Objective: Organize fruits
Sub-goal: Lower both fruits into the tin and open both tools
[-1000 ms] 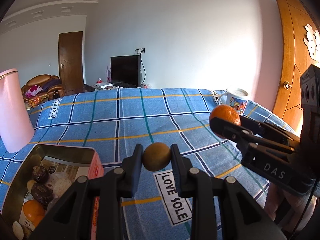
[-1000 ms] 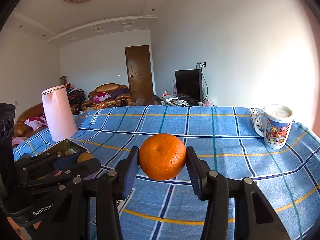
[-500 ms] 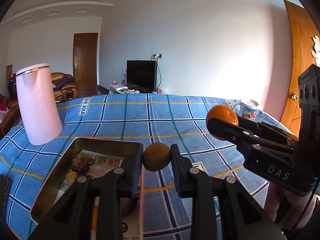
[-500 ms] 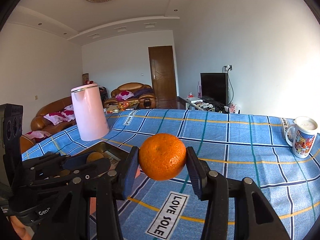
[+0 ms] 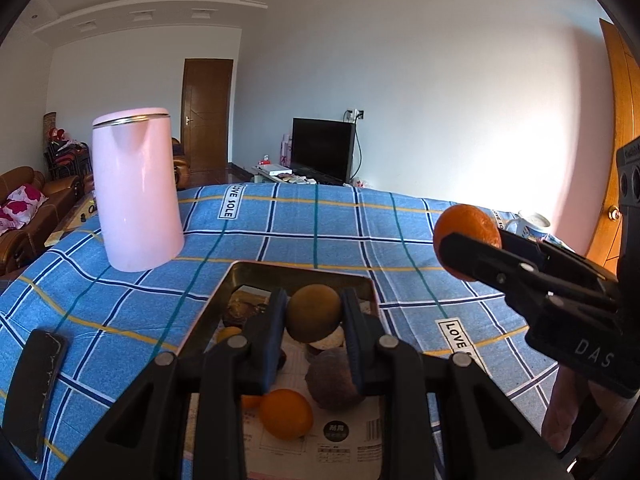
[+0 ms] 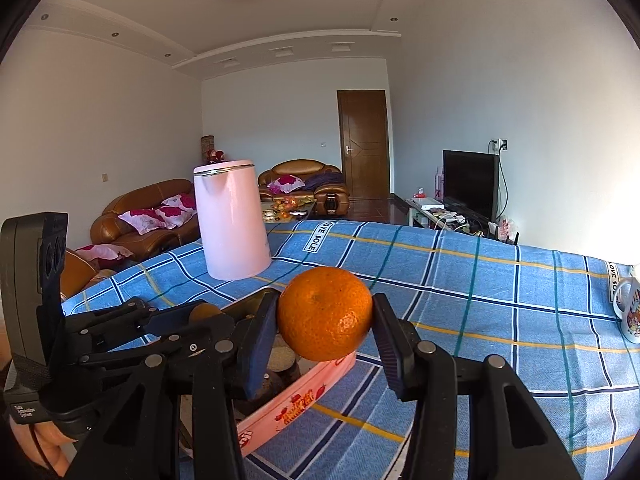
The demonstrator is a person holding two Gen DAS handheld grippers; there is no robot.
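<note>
Showing phone (image 5: 34, 392) left view only

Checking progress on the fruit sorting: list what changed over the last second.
Both grippers swung left across the table. The left gripper now holds its brown fruit over the tin; the right gripper brought its orange near the tin's edge. Both grips, kettle and mug unchanged.
</note>
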